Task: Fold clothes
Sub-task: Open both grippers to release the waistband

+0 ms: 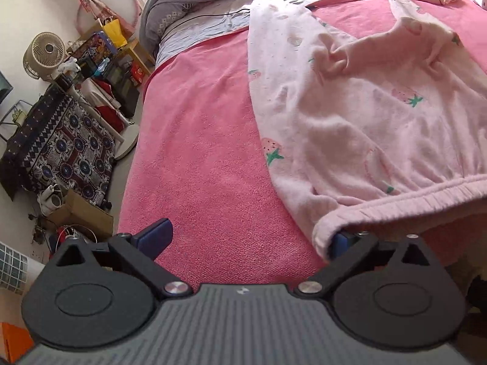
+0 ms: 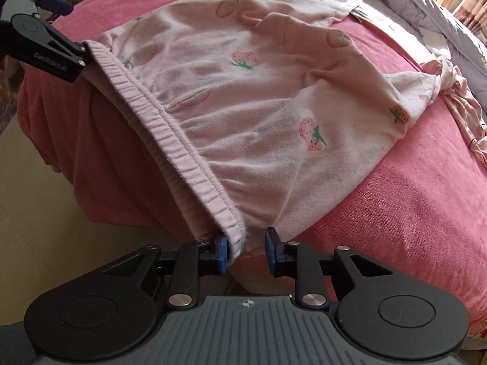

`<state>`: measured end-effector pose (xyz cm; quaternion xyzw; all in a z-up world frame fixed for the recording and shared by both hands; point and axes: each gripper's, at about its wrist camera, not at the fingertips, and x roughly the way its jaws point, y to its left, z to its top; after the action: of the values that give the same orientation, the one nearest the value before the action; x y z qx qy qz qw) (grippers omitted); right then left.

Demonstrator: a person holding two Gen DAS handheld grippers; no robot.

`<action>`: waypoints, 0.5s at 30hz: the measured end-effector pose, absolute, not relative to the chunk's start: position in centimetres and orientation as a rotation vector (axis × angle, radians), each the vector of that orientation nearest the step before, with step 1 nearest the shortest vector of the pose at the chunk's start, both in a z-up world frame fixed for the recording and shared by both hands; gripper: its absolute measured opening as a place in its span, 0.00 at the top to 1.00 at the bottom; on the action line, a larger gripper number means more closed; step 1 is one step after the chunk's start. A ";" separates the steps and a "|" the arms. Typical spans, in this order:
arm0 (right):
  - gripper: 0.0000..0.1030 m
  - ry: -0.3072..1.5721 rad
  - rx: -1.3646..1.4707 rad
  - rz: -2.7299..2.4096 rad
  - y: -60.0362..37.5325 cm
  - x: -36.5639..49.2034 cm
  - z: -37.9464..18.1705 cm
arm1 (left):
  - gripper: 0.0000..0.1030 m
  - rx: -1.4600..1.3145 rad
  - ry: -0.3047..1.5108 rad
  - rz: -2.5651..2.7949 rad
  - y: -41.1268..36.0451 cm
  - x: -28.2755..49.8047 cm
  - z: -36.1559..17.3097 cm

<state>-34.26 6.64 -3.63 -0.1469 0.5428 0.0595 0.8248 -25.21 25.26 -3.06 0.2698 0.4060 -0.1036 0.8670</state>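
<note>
Pink pajama pants [image 2: 243, 97] waistband spans both wide-spread hand-held grippers [image 2: 246, 252], unclamped.

In the left wrist view, a broad strip of bare pink blanket [image 1: 201, 140] is lying open on the left of the strawberry-print pyjama bottoms [image 1: 350, 115], giving a gripper free passage from near to far. At the far end a grey quilt [image 1: 182, 3] and a black cable [image 1: 207, 15] are blocking the way. Left of the bed, floor clutter is crowding in: a patterned cloth [image 1: 64, 149], a cardboard box [image 1: 82, 213], a fan [image 1: 45, 50]. In the right wrist view, blanket is lying free to the right of the pyjamas, with a crumpled pink garment [image 2: 456, 97] bordering it far right.
</note>
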 end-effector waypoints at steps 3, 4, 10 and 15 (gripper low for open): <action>0.55 1.126 -0.289 0.148 5.9 -34.6 -3.1 | 0.02 0.598 0.816 -0.260 25.2 -25.5 -2.6; 0.53 1.103 -0.276 0.156 5.7 -35.0 -2.6 | 0.02 0.609 0.801 -0.269 25.2 -25.7 -2.5; 0.06 1.093 -0.379 0.364 5.7 -36.9 -2.8 | 0.02 0.739 0.721 -0.349 24.5 -26.4 -3.8; 0.52 1.059 -0.187 0.406 6.9 -34.1 -1.1 | 0.02 0.752 0.691 -0.393 24.7 -26.8 -3.2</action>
<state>-34.13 6.91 -1.14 -0.0884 0.5009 0.1922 0.8392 -26.76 24.74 -3.23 0.3576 0.3285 -0.1870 0.8539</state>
